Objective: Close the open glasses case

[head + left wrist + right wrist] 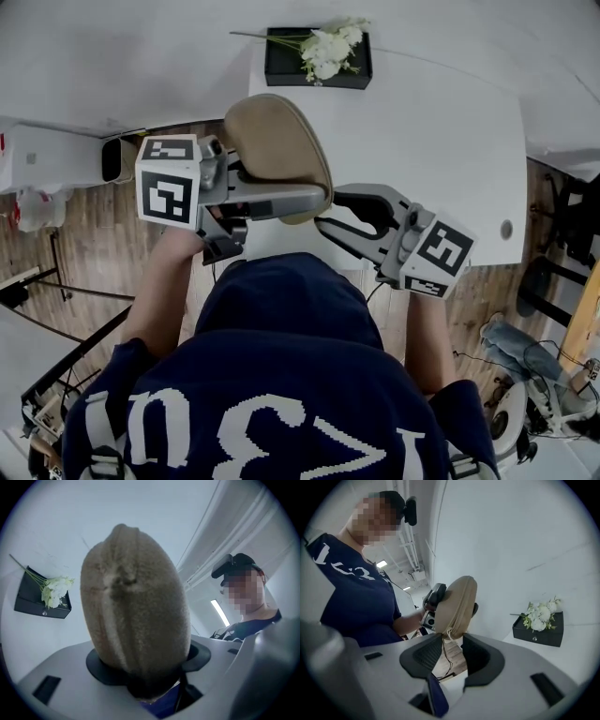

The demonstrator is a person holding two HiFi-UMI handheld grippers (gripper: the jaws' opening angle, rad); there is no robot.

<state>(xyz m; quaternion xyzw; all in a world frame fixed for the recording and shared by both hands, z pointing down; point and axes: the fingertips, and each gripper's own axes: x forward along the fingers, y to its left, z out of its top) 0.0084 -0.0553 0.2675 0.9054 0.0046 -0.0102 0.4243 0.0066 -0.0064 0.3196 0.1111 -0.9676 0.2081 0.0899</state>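
The tan fabric glasses case (277, 155) is held up in the air at the near edge of the white table. In the left gripper view the case (136, 616) fills the middle, its two halves lying together along a seam. My left gripper (146, 670) is shut on its lower end; in the head view the left gripper (298, 201) grips it from the left. My right gripper (328, 212) comes in from the right, jaws apart. In the right gripper view the right gripper (452, 651) stands open just below the case (457, 606), its pads not pressing on it.
A white table (441, 141) lies ahead, with a black box of white flowers (319, 56) at its far edge. The flower box (539, 631) also shows in the right gripper view. Wooden floor with bags and cables flanks the table.
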